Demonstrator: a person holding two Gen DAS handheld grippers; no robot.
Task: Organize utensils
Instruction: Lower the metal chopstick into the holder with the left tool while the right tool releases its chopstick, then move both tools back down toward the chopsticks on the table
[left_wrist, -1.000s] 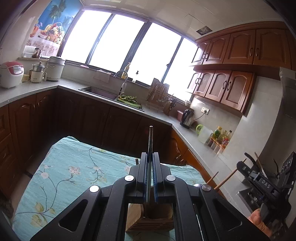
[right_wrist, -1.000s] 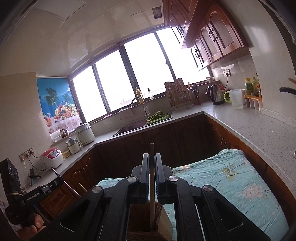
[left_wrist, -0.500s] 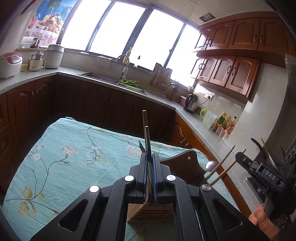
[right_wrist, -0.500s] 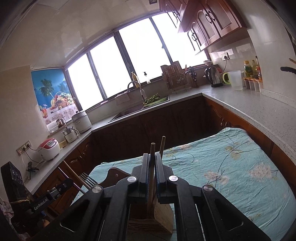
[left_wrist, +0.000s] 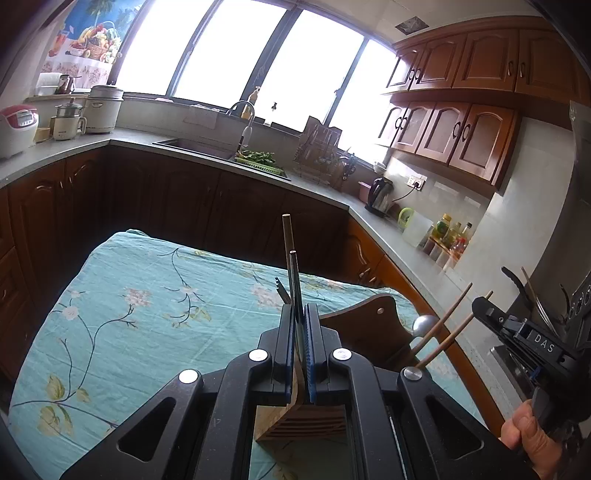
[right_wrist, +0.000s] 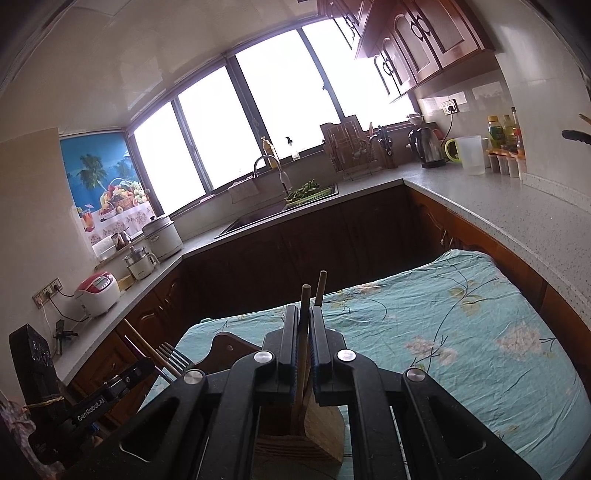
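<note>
Down on the teal floral tablecloth (left_wrist: 155, 310) stands the slotted light wooden utensil block (left_wrist: 301, 421), right under both tools, and its top compartment already carries sticks poking upward. Look at the left gripper (left_wrist: 300, 314): jaws pinched nearly together on a thin dark chopstick-like rod (left_wrist: 293, 280) that stands upright out of the block, with a second brown stick (left_wrist: 287, 236) rising just behind it and dark fork tines (left_wrist: 280, 286) peeking beside. Over to the right gripper (right_wrist: 304, 325): jaws likewise squeezed in on a pale wooden chopstick (right_wrist: 303, 332) whose lower end runs down into the block (right_wrist: 317, 439), its twin wooden stick (right_wrist: 320, 288) leaning just to the right. A dark brown wooden cutting board with a hanging hole (left_wrist: 369, 325) lies on the cloth beside the block, a rounded metal ladle end (left_wrist: 424, 325) showing past its edge. The person's right hand (left_wrist: 524, 428) grips the far tool's handle.
</note>
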